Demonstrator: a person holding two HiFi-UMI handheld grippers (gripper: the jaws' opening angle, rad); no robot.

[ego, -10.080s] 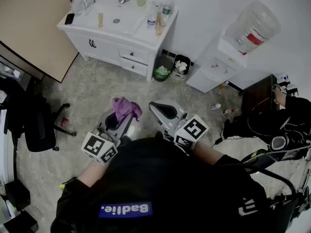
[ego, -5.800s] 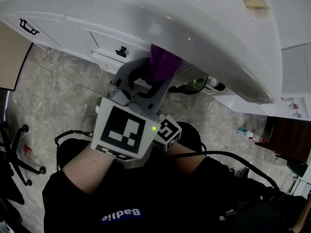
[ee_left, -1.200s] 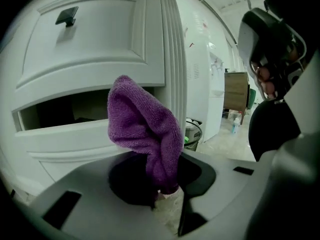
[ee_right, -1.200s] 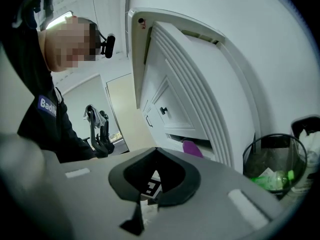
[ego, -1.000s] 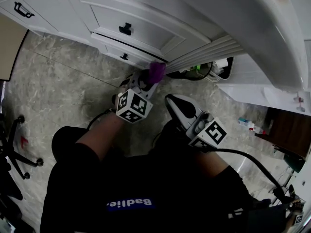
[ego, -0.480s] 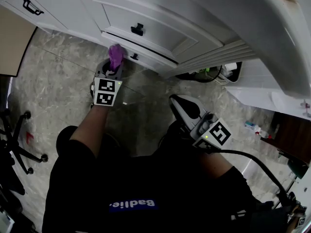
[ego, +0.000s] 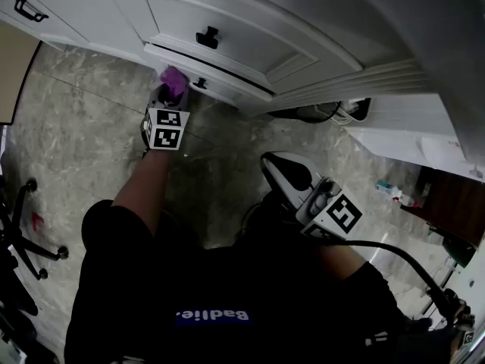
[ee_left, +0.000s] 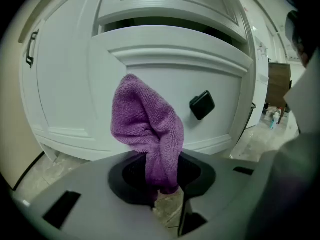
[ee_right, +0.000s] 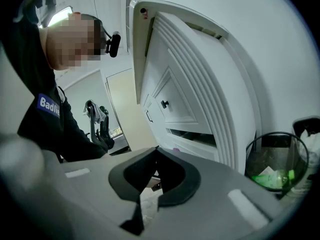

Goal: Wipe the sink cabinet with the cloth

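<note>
Left gripper view: left gripper [ee_left: 161, 160] is pinching one purple cloth [ee_left: 145, 126] against one sink cabinet drawer [ee_left: 165, 74], beside one black knob [ee_left: 202, 105]; right gripper [ee_right: 152, 156] is hanging closed, empty.

The pale, marbled floor [ego: 91, 105] carries the white sink cabinet [ego: 227, 44]. A bin [ego: 352, 109] stands just beside the cabinet's end. A small bottle [ego: 388, 190] lies further right. A black chair base [ego: 42, 250] rests at the left edge.
</note>
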